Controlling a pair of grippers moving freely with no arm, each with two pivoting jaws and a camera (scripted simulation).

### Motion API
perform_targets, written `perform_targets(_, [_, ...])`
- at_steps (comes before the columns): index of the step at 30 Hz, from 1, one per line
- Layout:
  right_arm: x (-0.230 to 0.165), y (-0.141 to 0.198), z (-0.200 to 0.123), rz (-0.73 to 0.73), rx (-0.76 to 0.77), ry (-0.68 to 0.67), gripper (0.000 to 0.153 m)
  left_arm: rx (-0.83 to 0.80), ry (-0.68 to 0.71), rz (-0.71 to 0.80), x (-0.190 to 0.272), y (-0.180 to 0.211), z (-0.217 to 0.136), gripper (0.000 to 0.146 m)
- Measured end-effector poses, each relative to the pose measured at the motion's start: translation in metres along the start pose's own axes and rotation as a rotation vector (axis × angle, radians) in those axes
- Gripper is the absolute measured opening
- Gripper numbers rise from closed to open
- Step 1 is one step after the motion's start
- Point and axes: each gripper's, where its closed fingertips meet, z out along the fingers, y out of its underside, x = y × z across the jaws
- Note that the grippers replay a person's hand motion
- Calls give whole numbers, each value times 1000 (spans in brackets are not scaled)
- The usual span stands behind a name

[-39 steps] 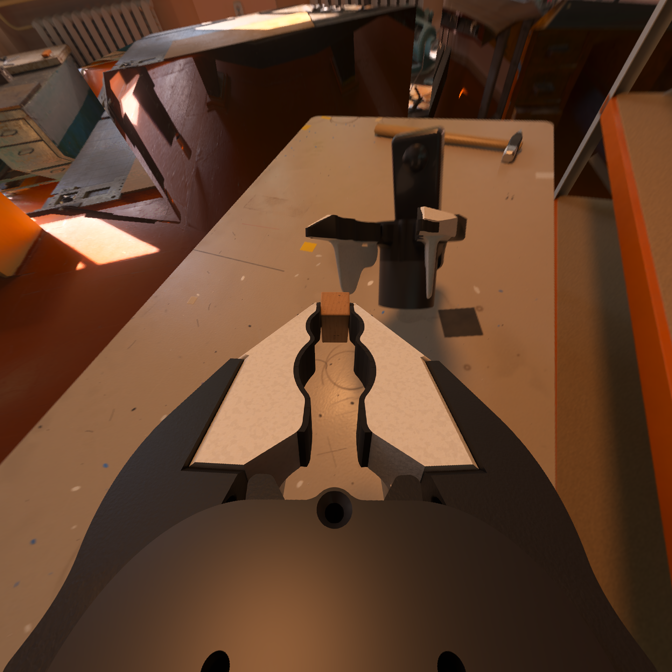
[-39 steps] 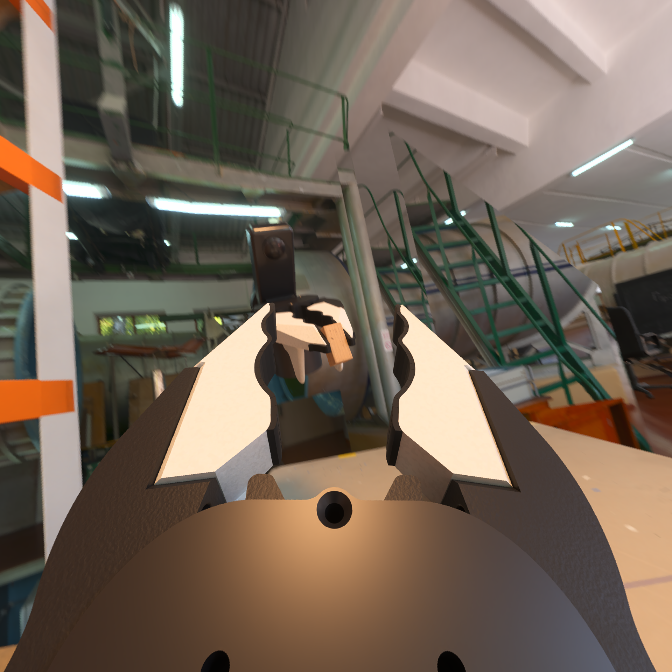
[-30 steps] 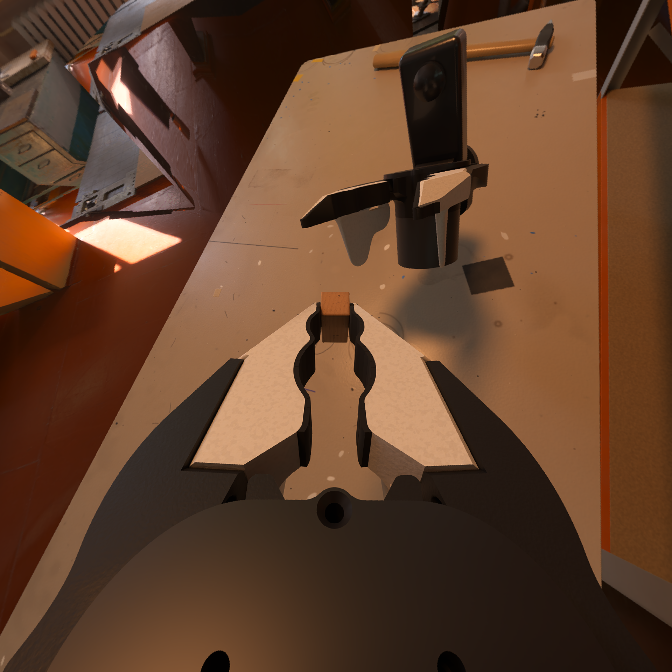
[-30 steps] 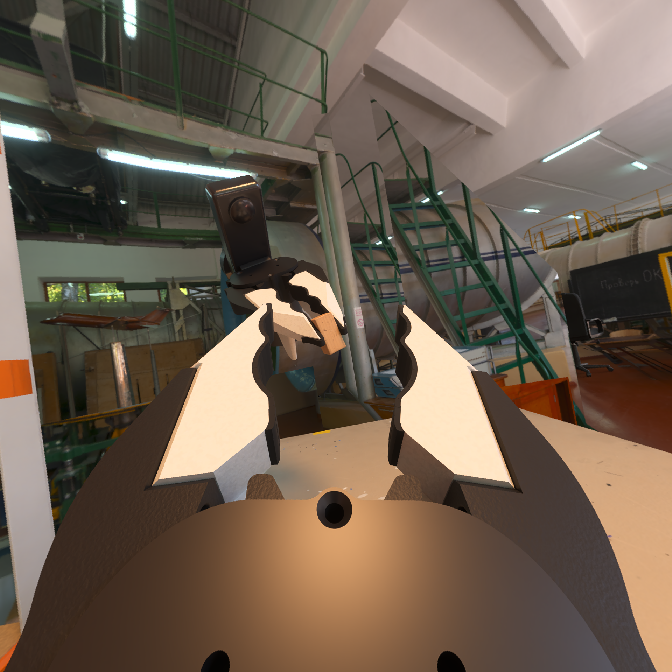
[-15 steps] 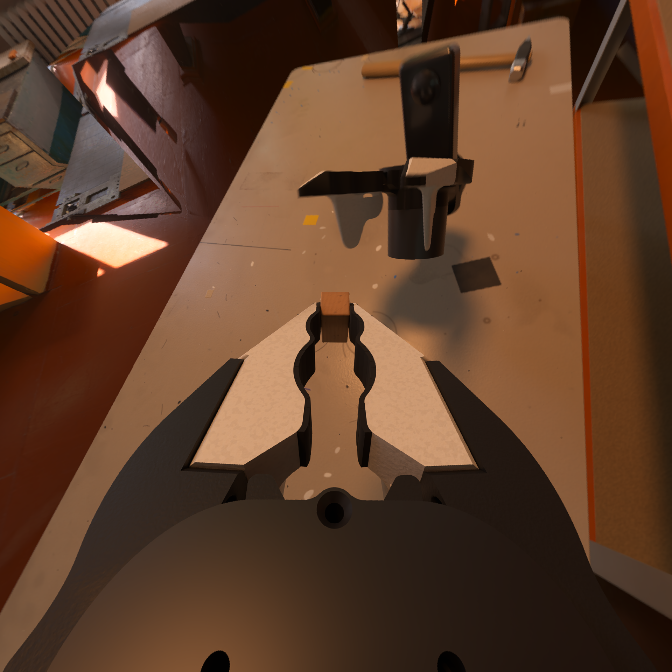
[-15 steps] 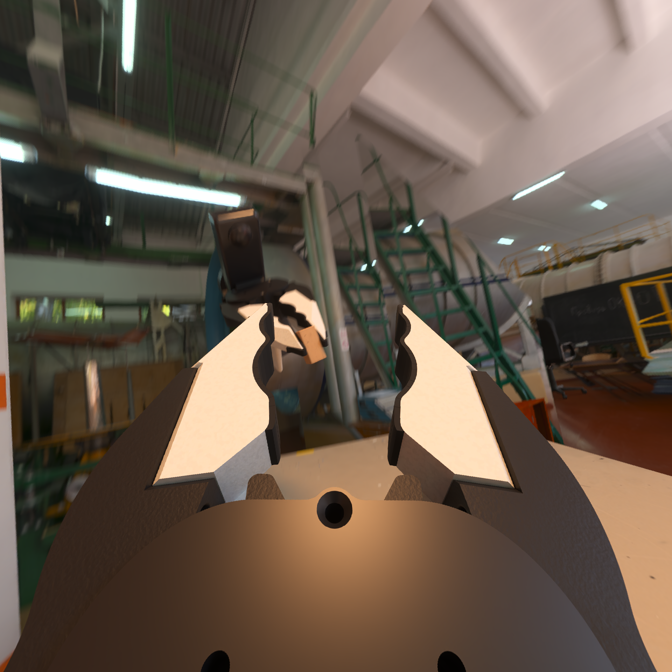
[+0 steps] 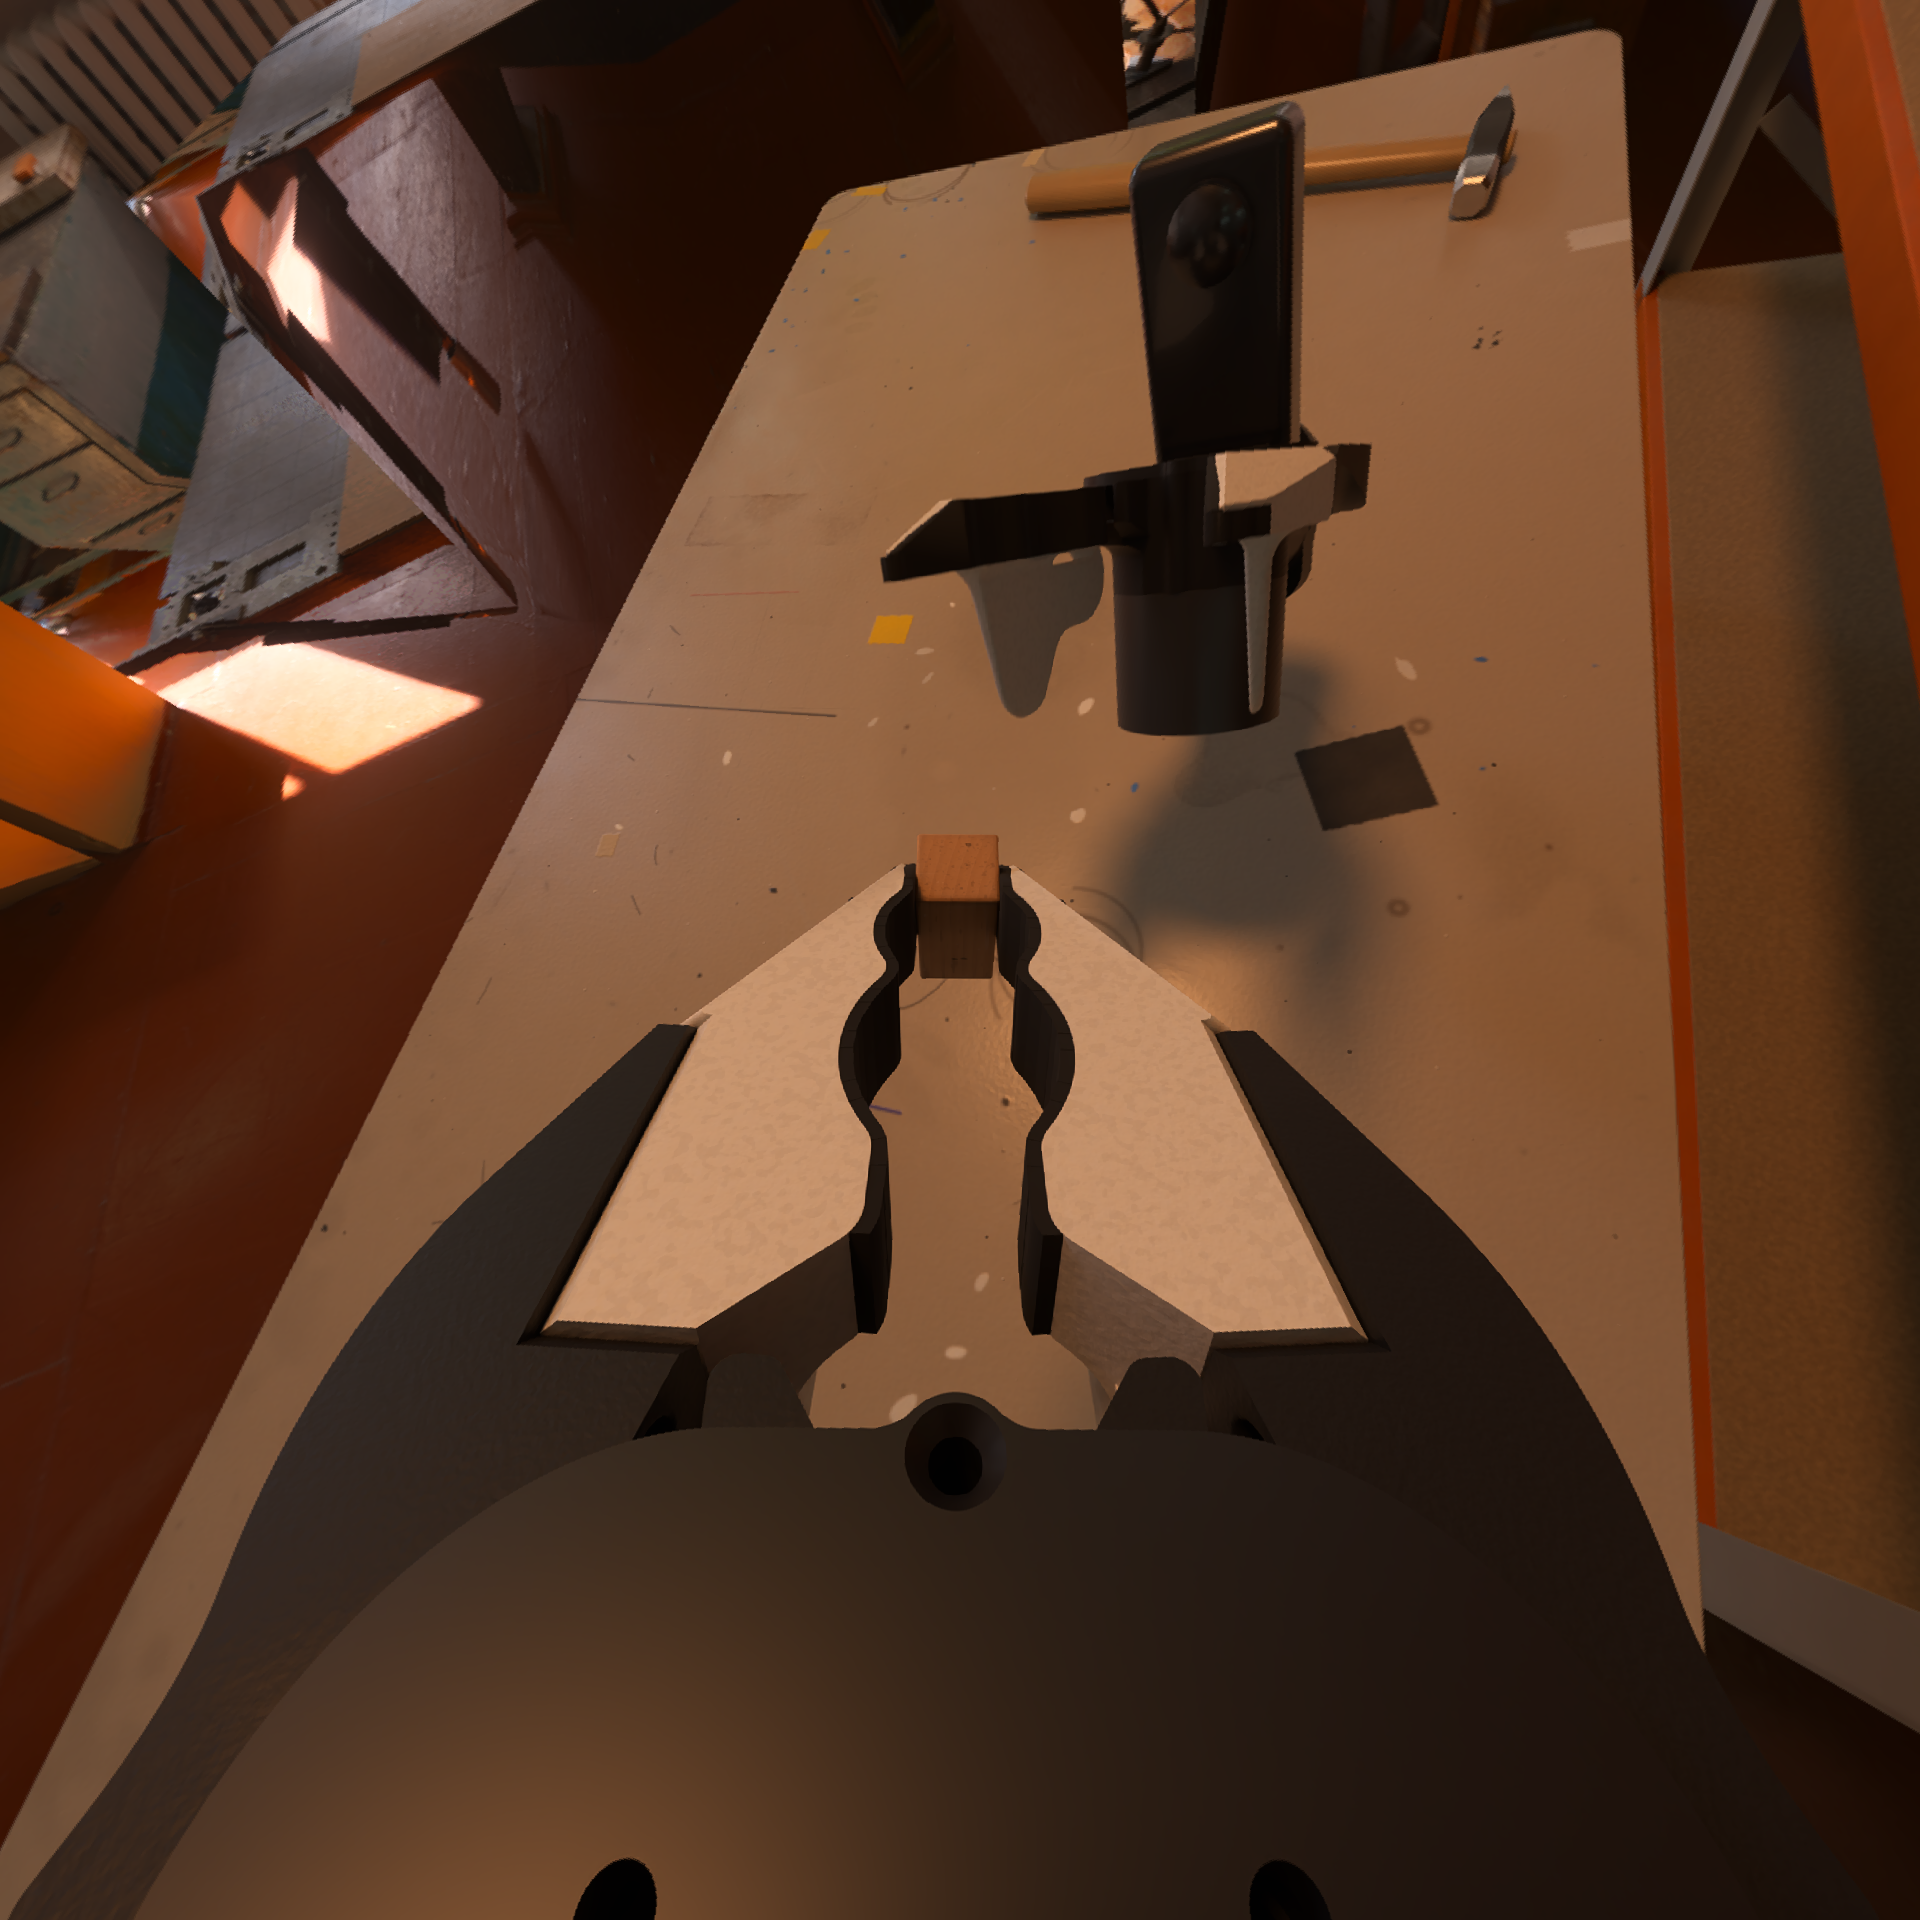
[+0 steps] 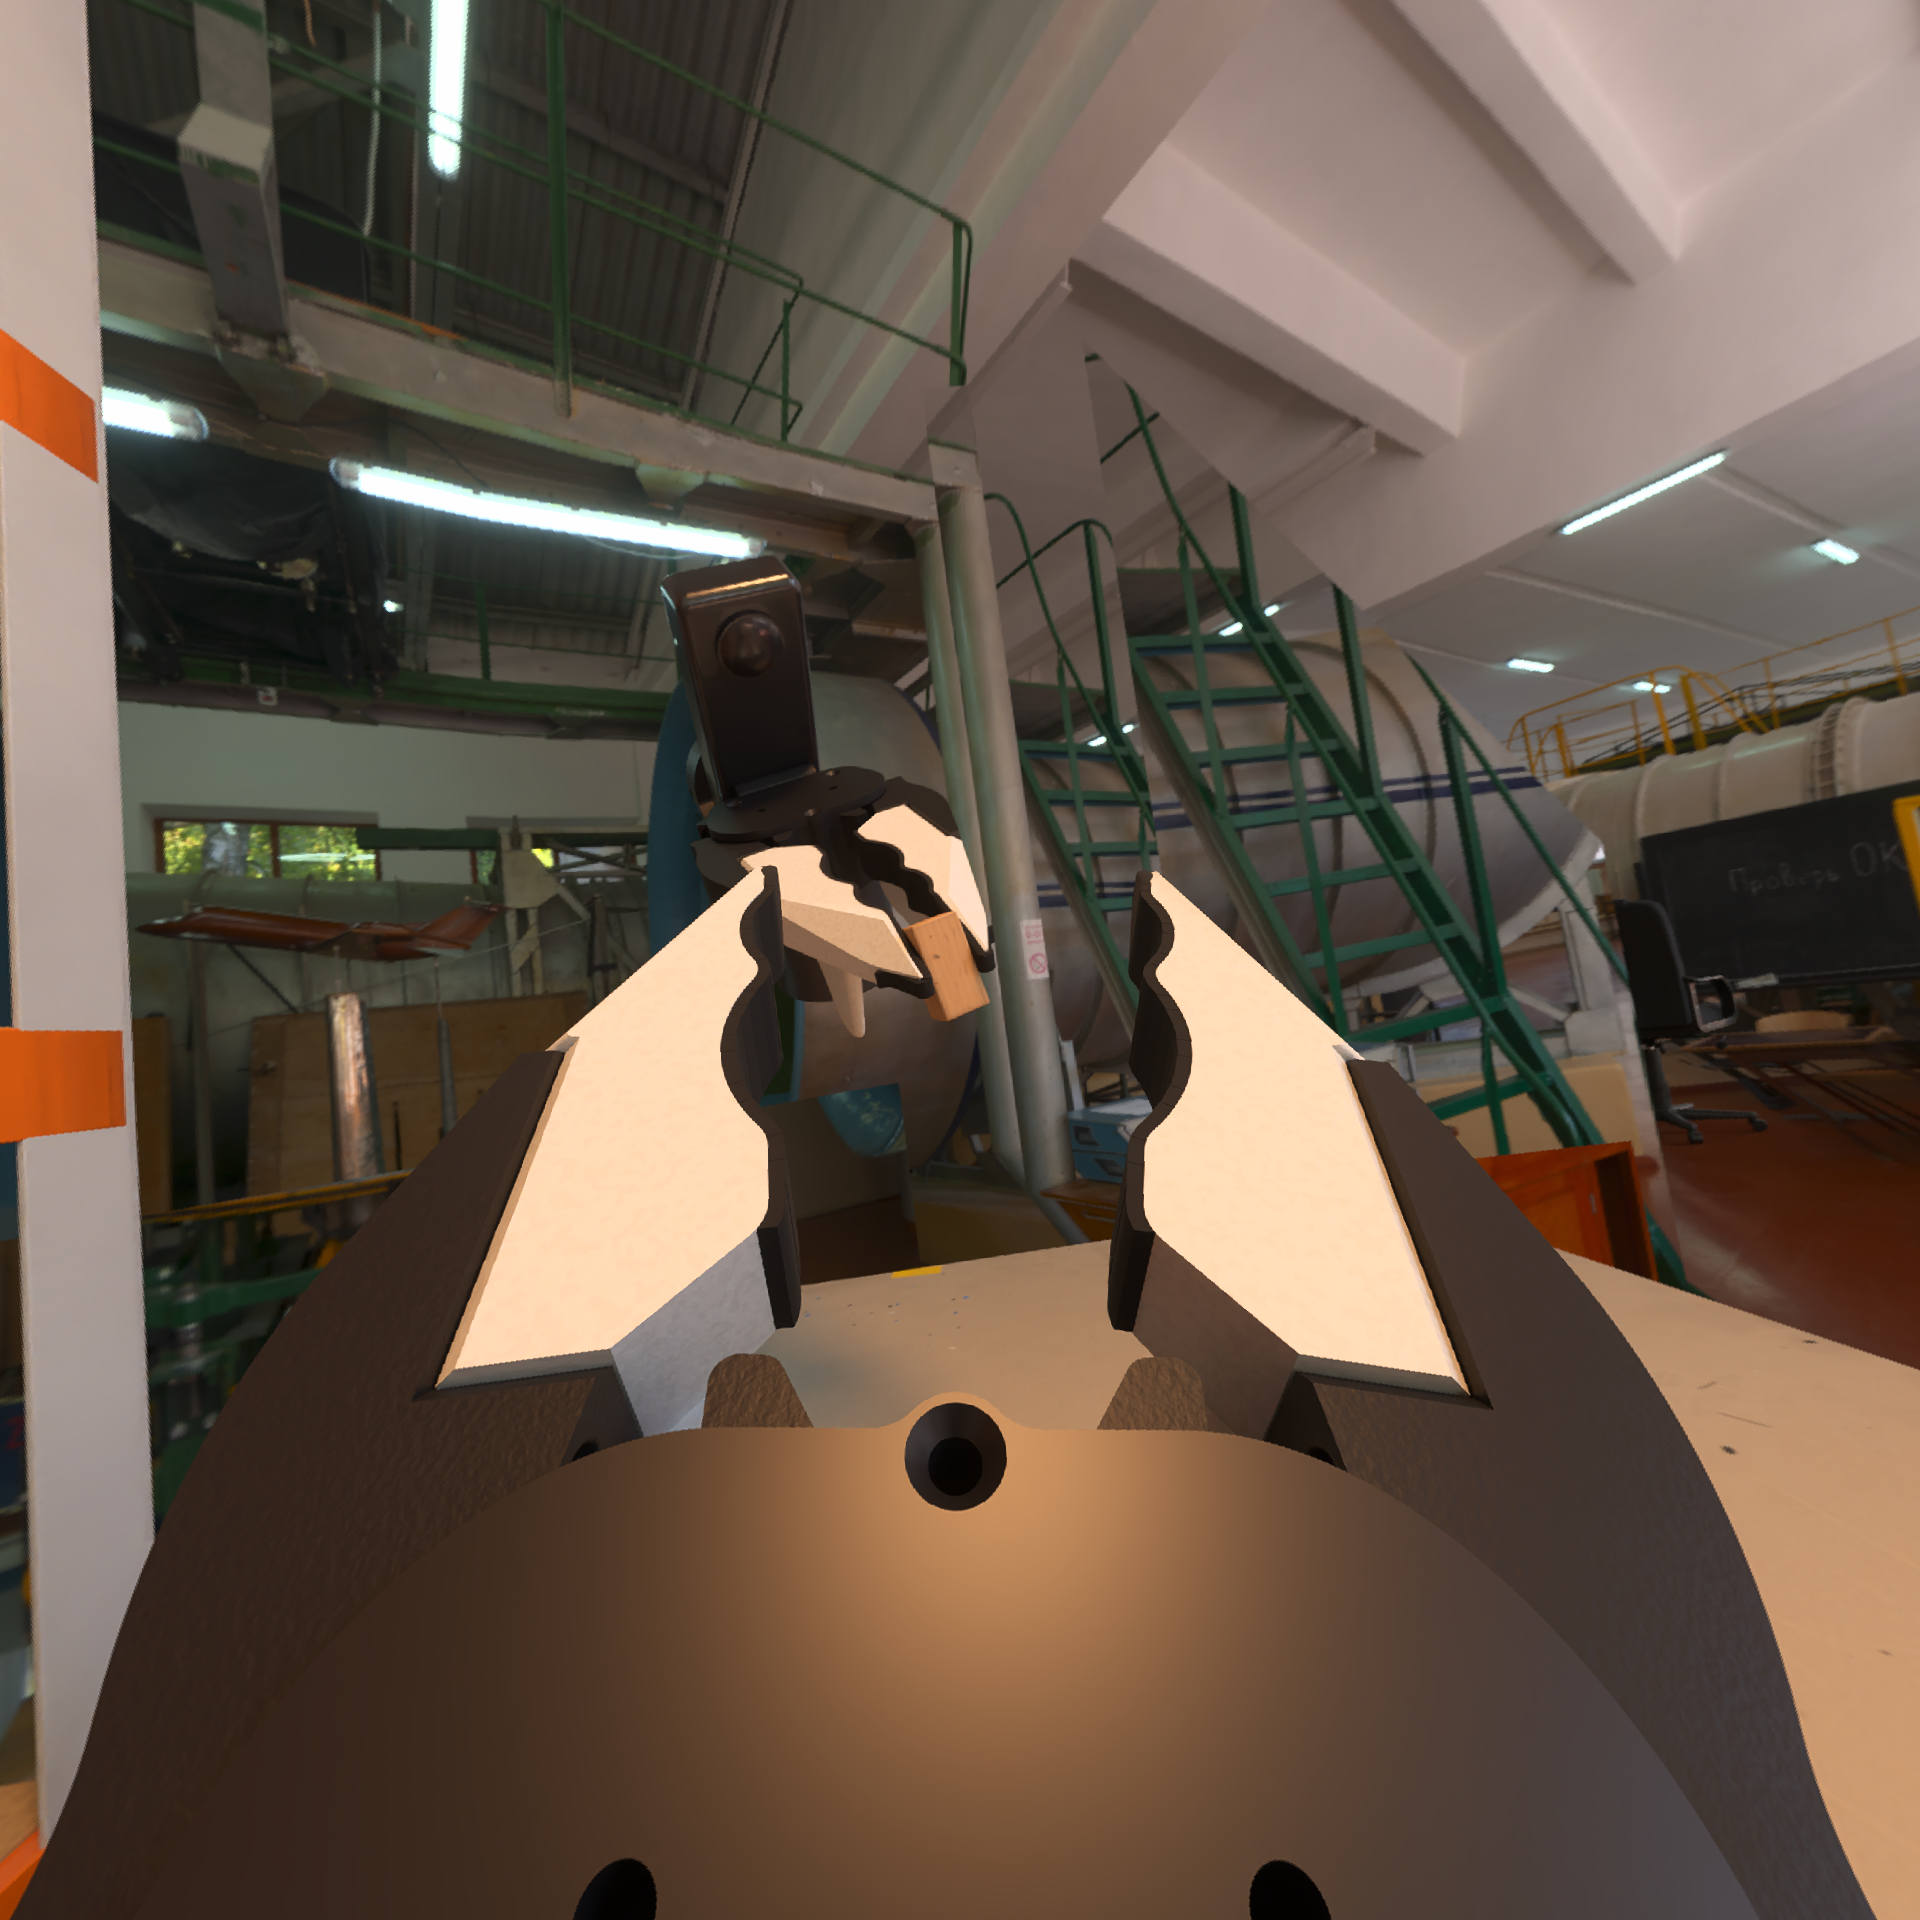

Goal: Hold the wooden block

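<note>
The left gripper (image 7: pixel 958 894) is pinching the wooden block (image 7: pixel 957 904) right at its fingertips, at 12 o'clock from the gripper's body in the left wrist view. The two pale fingers are pressing on the block's left and right faces, and the block is sitting just at the tips, with the wavy channel behind it open down to the palm. The block is hanging clear of the tan table (image 7: pixel 748 790), which is showing through the gap between the fingers.

In the right wrist view the same block (image 8: pixel 948 966) is showing at about 12 o'clock, beyond and between the tips of the right gripper (image 8: pixel 956 888), which is standing spread wide with nothing between its fingers. The left gripper (image 8: pixel 914 935) is facing this camera from farther off, tilted down toward 5 o'clock, with the block clamped at its lower end.

The block is looking close to a cube, slightly longer one way; in the right wrist view its longer side is running from 11 o'clock to 5 o'clock, along the left gripper's fingers. In the left wrist view its lit top face is pointing toward 12 o'clock.

In the left wrist view the right gripper (image 7: pixel 1081 582) is hovering over the table at 1 o'clock from the block, well apart. A hammer (image 7: pixel 1351 166) is lying across the table's far end at 1 o'clock, and a dark square patch (image 7: pixel 1366 777) is lying on the table at 2 o'clock from the block.
</note>
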Motion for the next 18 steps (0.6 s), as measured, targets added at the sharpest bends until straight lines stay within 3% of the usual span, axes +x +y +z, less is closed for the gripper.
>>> perform_targets(15, [0,28,13,27,-136,5,68,-34,36,-1,1,12,0,14])
perform_targets(18, [-2,26,15,40,-119,-9,68,32,79,-50,3,7,-2,14])
